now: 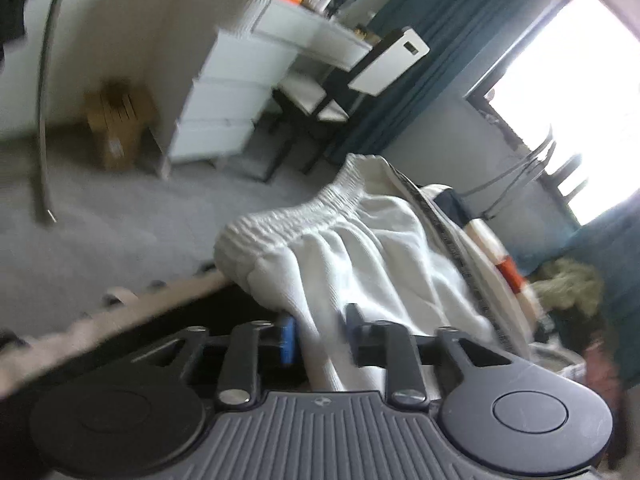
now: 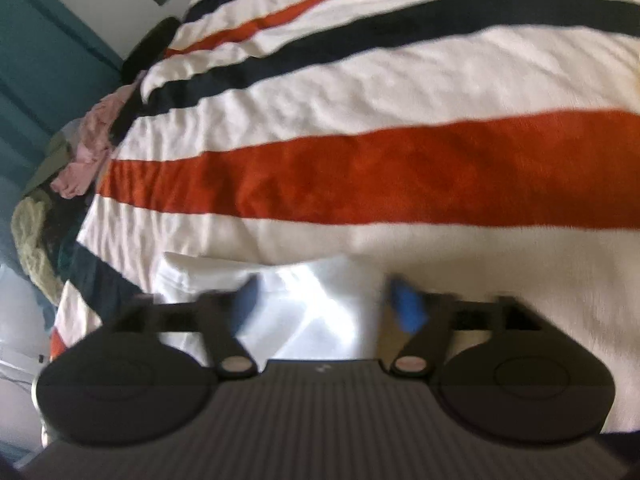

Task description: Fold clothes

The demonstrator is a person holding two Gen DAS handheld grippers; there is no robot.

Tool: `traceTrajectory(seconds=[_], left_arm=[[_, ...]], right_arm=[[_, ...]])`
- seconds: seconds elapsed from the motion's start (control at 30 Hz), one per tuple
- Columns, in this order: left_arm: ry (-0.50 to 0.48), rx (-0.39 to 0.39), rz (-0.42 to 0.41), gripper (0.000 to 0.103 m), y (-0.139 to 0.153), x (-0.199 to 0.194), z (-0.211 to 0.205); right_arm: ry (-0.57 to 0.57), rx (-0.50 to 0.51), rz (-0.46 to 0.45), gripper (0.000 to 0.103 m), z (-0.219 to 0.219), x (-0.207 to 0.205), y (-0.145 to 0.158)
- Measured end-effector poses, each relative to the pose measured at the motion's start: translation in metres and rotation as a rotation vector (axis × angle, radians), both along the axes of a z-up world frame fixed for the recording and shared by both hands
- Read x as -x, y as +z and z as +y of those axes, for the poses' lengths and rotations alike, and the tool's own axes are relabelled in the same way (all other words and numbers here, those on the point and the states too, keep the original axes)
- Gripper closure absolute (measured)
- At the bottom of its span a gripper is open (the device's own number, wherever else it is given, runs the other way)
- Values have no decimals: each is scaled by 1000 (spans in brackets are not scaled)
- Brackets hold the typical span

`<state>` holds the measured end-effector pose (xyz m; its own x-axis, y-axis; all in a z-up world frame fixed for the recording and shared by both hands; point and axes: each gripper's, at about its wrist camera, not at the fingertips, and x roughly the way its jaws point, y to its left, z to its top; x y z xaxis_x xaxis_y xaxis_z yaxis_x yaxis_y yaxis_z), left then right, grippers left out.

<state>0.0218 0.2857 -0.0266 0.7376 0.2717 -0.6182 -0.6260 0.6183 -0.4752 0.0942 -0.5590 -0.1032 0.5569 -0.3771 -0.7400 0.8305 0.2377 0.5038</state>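
Note:
In the left wrist view a white garment (image 1: pixel 360 240) with a gathered elastic waistband hangs lifted above the bed edge. My left gripper (image 1: pixel 320 338) is shut on a fold of it, and the cloth runs down between the blue pads (image 1: pixel 289 340). The right wrist view shows a folded part of the white garment (image 2: pixel 320 308) lying on the striped bedspread (image 2: pixel 360 176). Over it my right gripper (image 2: pixel 326 302) stands open, its blue pads (image 2: pixel 408 310) wide apart on either side of the cloth. This view is blurred.
A white drawer unit (image 1: pixel 232 96), a dark chair (image 1: pixel 340 92) and a cardboard box (image 1: pixel 120 124) stand on the grey carpet. Teal curtains (image 1: pixel 420 40) flank a bright window. A pile of other clothes (image 2: pixel 84 148) lies at the bed's left edge.

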Motion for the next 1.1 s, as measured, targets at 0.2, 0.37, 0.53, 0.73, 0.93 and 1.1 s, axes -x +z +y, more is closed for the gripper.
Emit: traceTrajectory(seconds=[0.2, 0.37, 0.53, 0.73, 0.93, 1.1], left_arm=[[7, -301, 19, 28, 35, 8, -52], [-54, -418, -30, 24, 45, 3, -90], [-225, -542, -77, 23, 48, -6, -141], [-418, -608, -132, 23, 33, -16, -193], [-560, -639, -152, 23, 11, -25, -225], [-656, -613, -125, 22, -3, -42, -241]], right_arm=[[73, 174, -45, 18, 31, 6, 39], [209, 338, -129, 18, 74, 10, 68], [346, 501, -213, 18, 117, 14, 96], [571, 616, -299, 18, 178, 14, 112], [781, 636, -336, 18, 236, 9, 108], [814, 633, -323, 18, 250, 6, 104]])
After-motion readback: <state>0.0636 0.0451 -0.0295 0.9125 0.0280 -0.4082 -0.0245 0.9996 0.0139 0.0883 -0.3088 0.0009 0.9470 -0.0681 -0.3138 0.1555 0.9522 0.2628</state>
